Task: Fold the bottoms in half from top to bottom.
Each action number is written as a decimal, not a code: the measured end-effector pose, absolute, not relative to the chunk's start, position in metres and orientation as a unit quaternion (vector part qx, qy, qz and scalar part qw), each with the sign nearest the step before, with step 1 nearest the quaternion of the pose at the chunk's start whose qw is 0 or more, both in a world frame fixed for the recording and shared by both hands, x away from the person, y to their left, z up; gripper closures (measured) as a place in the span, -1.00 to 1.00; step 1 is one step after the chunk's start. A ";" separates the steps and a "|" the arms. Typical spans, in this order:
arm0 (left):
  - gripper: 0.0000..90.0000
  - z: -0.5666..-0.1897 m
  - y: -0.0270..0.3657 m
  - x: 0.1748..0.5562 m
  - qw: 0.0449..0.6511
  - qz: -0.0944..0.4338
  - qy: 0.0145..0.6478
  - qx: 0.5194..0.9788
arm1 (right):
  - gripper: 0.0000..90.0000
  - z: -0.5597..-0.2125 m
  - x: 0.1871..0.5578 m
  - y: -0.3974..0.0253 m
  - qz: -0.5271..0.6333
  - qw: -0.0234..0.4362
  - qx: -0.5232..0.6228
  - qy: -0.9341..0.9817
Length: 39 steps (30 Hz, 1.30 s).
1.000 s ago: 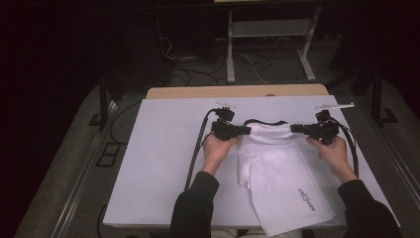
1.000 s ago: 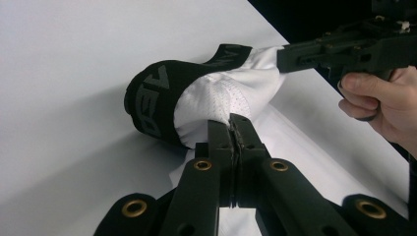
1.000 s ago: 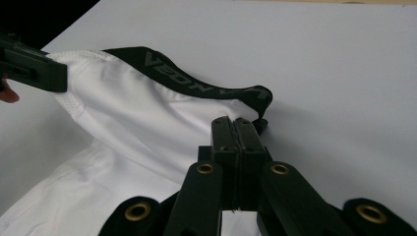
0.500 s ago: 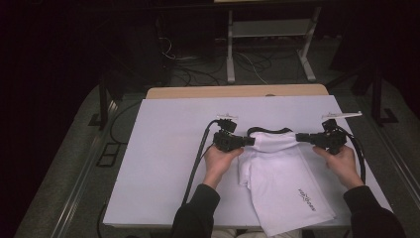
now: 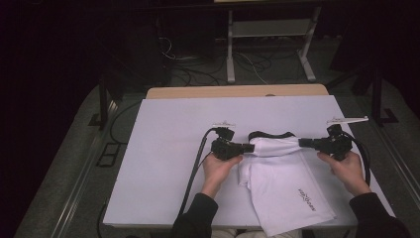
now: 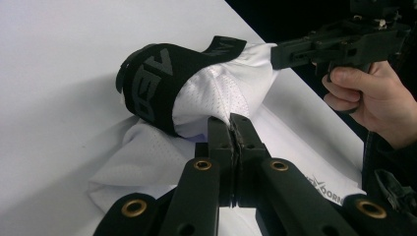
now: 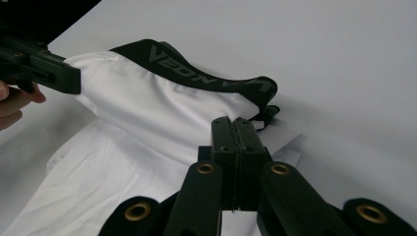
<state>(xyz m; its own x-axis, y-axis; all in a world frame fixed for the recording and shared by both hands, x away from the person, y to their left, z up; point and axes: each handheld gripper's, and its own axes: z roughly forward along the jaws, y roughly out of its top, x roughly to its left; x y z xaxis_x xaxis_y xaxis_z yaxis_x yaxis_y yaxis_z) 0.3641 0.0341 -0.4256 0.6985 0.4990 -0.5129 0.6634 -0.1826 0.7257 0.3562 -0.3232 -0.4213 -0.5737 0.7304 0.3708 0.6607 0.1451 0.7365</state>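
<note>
— Near the front right of the worktop (image 5: 163,163), which step is judged to be in hand?

— A fold of the white mesh shorts (image 5: 287,191). The waist end, with its black lettered waistband (image 5: 270,135), is held raised and stretched between the two tools, while the leg end lies flat and reaches the near edge of the worktop. The garment appears to be partly folded already.

— How is the left hand-held gripper (image 5: 249,147) set?

— Its jaws are seen pressed fully together in the left gripper view, with white mesh pinched at their tips just below the waistband (image 6: 147,93). The shorts (image 6: 221,93) are gripped there at one side of the waist.

— And the right hand-held gripper (image 5: 302,143)?

— Likewise clamped tight: in the right gripper view the jaws are closed on the white fabric of the shorts (image 7: 147,123), just beside the end of the waistband (image 7: 196,73).

— What is called for next?

— Most likely, the raised waist is to be carried over the flat part and laid down evenly. Both grips would need to be kept level and moved together, so that the fabric is not skewed, and the jaws opened only once the cloth rests on the worktop.
</note>
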 end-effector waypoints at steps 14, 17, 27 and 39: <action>0.94 -0.421 0.031 0.350 0.514 -0.079 0.365 0.772 | 0.96 -0.419 0.343 -0.328 0.462 0.035 0.454 0.761; 0.93 -0.419 0.030 0.348 0.511 -0.080 0.360 0.776 | 0.96 -0.421 0.342 -0.329 0.460 0.023 0.453 0.763; 0.93 -0.421 0.027 0.326 0.512 -0.073 0.337 0.787 | 0.96 -0.420 0.333 -0.333 0.468 0.008 0.449 0.761; 0.93 -0.430 0.023 0.306 0.507 -0.082 0.323 0.795 | 0.96 -0.425 0.320 -0.335 0.447 -0.006 0.442 0.778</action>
